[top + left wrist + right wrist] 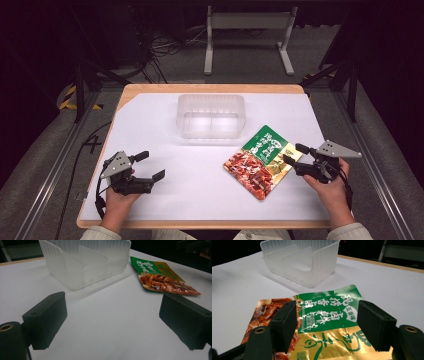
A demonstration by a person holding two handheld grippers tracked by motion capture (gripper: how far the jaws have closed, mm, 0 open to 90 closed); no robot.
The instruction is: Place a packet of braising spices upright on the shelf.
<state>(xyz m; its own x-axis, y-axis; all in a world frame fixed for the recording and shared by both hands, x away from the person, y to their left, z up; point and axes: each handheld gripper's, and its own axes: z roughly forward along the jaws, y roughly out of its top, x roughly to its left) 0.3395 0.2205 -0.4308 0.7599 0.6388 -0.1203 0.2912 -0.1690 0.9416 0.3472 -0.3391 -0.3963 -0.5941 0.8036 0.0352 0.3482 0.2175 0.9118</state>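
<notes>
A snack packet (pixel 260 161), green and gold with a picture of red-brown food, lies flat on the white table sheet right of centre. My right gripper (pixel 295 154) is at the packet's right edge, open. In the right gripper view the packet (pixel 324 312) lies under and between the wide-apart jaws of that gripper (pixel 328 321), and the pads do not press on it. My left gripper (pixel 151 165) hovers open over bare sheet at the front left, with nothing between its jaws (pixel 115 320). The packet (pixel 162 277) lies farther off in its view.
A clear plastic container (pixel 211 116) with an inner divider stands at the middle back of the table, also seen as the container (pixel 85 262) and the container (pixel 302 260). The wooden table edge (pixel 210 88) borders the sheet. A white frame (pixel 247 30) and cables stand on the floor beyond.
</notes>
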